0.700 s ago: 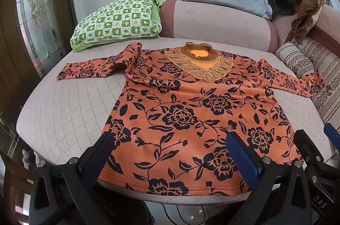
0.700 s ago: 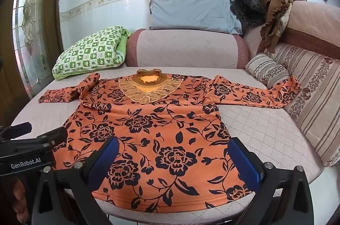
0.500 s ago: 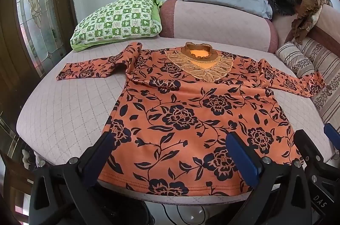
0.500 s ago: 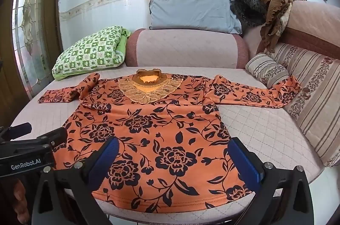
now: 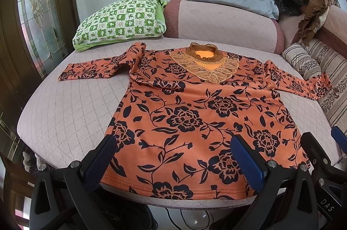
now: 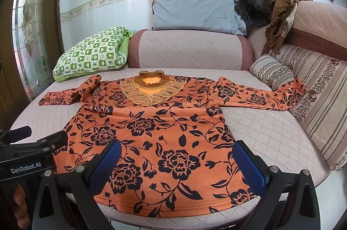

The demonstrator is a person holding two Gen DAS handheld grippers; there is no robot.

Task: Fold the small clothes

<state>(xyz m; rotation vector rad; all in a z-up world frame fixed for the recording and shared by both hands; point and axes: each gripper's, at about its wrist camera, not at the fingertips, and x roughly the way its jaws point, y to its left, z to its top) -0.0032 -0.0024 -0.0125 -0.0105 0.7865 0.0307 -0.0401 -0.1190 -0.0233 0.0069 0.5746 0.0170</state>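
So: top (image 5: 195, 121) lies flat, face up, sleeves spread, on the sofa seat (image 5: 65, 112), unfolded; left gripper (image 5: 175, 162) and right gripper (image 6: 177, 164) hang released over its near hem, so next likely a sleeve grasp.

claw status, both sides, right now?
Left claw: open, holding nothing, poised over the orange floral top.
Right claw: open, holding nothing, over the same top.
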